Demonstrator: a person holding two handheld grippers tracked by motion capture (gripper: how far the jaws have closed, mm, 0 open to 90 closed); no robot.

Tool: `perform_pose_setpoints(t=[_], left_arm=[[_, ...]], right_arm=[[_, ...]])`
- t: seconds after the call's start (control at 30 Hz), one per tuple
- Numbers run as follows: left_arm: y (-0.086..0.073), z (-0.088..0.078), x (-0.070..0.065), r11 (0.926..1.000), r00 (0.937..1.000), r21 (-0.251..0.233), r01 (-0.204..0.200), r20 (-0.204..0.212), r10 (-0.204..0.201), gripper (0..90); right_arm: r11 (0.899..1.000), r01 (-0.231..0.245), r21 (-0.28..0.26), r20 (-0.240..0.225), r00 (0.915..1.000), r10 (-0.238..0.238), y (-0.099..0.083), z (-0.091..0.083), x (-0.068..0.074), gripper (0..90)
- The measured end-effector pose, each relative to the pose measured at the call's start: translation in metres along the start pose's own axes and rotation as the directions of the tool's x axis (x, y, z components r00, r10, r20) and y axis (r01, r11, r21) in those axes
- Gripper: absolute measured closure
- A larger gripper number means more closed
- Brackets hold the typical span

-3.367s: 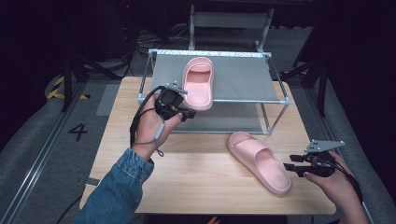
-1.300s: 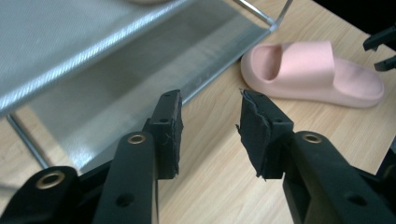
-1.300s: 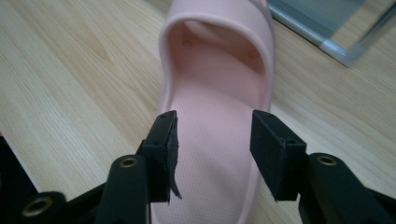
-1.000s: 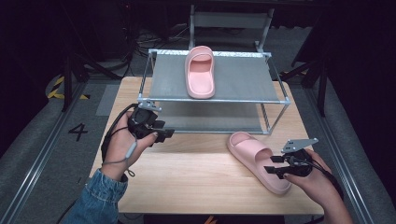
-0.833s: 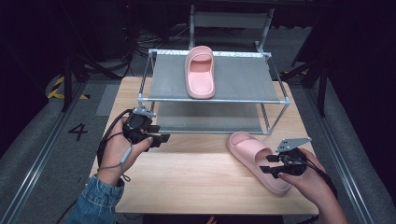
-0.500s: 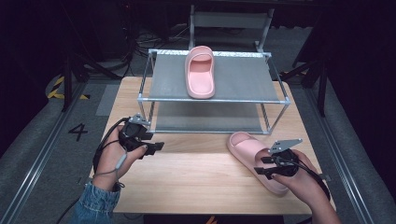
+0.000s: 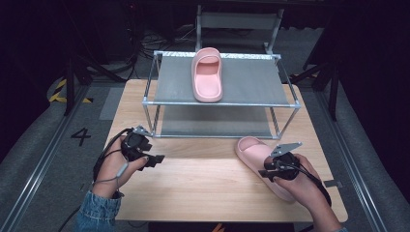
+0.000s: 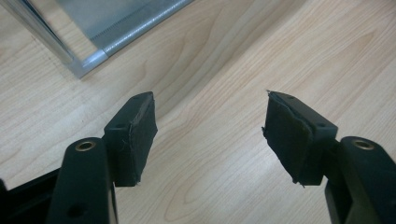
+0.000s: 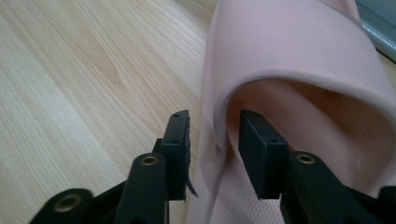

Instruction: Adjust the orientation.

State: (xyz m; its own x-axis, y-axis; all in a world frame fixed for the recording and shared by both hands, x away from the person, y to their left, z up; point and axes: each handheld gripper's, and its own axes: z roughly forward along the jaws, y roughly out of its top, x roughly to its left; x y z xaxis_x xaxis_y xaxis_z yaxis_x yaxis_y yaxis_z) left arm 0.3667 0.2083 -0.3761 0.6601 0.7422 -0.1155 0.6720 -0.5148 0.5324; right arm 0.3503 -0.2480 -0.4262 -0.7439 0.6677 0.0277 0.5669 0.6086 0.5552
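One pink slipper (image 7: 208, 75) lies on the top shelf of the metal rack (image 7: 241, 79). A second pink slipper (image 7: 254, 150) (image 9: 289, 56) lies on the wooden table at the right front. My right gripper (image 7: 265, 173) (image 9: 212, 126) straddles this slipper's left side wall at the strap, one pad outside, one inside. Its jaws have just been closing, and a thin gap still shows at each pad. My left gripper (image 7: 157, 159) (image 8: 210, 121) hovers low over bare wood at the left front. Its jaws have just been opening and nothing is between them.
The rack's lower shelf (image 7: 217, 121) is bare. One rack leg and its base corner (image 8: 91, 58) stand just beyond my left gripper. Bare wood (image 7: 203, 183) lies between the two hands. The table's front edge is close below them.
The left hand let go of the first slipper on the top shelf and sank to the table's left front, its jaws widening. The right gripper slid onto the second slipper and its jaws narrowed.
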Motion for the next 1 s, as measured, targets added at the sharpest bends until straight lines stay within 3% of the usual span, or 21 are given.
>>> perform_pose_setpoints(t=[0.13,0.23,0.57,1.0], left_arm=[[-0.003,0.003,0.007,1.0000,1.0000,0.006,0.006,0.001,-0.006,32.6],[-0.005,0.005,0.011,1.0000,1.0000,0.006,0.001,0.006,-0.002,31.9],[-0.008,0.004,0.019,0.9999,0.9999,0.004,0.014,0.008,-0.014,31.3],[-0.007,0.004,0.025,0.9999,0.9998,0.004,0.016,0.011,-0.016,31.0]], right_arm=[[1.000,0.019,0.014,0.031,0.9993,-0.019,0.004,0.007,0.003,75.7],[1.000,0.007,0.017,0.051,0.9987,-0.007,0.005,0.007,0.003,83.0],[1.000,-0.018,0.015,0.061,0.9980,0.017,0.007,0.002,0.002,85.2],[1.000,-0.029,0.006,0.029,0.9992,0.029,0.015,-0.017,0.004,85.1]])
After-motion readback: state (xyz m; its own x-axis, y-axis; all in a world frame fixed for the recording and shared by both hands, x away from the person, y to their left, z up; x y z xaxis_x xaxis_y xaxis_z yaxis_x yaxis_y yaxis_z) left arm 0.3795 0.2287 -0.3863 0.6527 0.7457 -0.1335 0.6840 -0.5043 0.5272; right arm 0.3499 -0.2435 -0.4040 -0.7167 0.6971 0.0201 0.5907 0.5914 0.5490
